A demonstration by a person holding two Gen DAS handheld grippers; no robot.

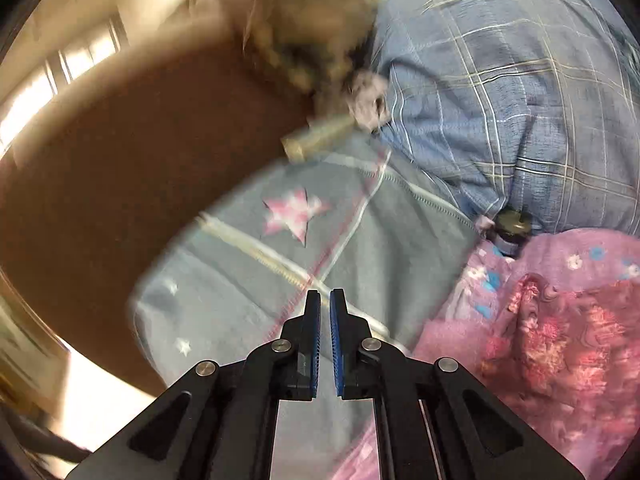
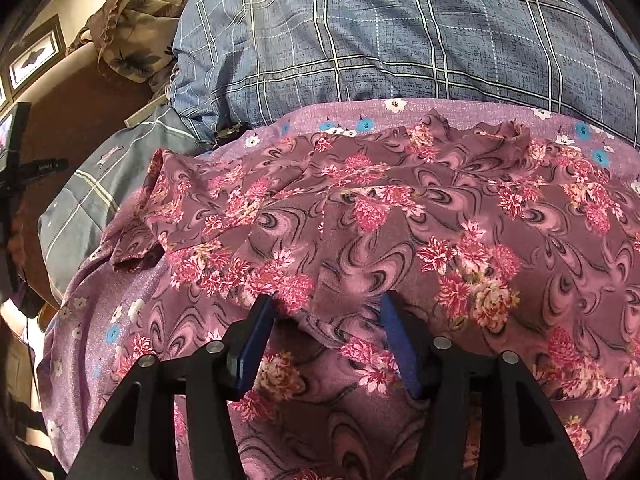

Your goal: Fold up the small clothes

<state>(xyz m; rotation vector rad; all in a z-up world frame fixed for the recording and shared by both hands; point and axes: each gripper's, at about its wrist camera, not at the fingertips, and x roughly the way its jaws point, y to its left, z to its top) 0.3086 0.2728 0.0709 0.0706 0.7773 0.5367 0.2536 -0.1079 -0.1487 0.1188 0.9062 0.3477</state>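
Surface: a brown bed or couch top [image 1: 120, 152], bare to the left of the mauve flower-print garment [image 2: 360, 208], which lies rumpled on a lilac daisy-print sheet [image 2: 100, 320]; beside that sheet a grey star-patterned cloth [image 1: 248, 272], behind it a large blue plaid bundle [image 2: 400, 40], and at the far left a leaf-print cloth bag [image 2: 136, 28] below framed wall panels [image 2: 36, 56]. Grippers: left gripper [image 1: 325, 300] closed with nothing between its blue pads, above the grey cloth; right gripper [image 2: 326, 304] with jaws apart, straddling a raised fold of the garment, pads clear of it. Hard to make out: the left view is motion-blurred, a small dark round object [image 1: 514, 228] at the plaid bundle's edge cannot be identified, and the dark stand [image 2: 16, 152] at the left is cut off.
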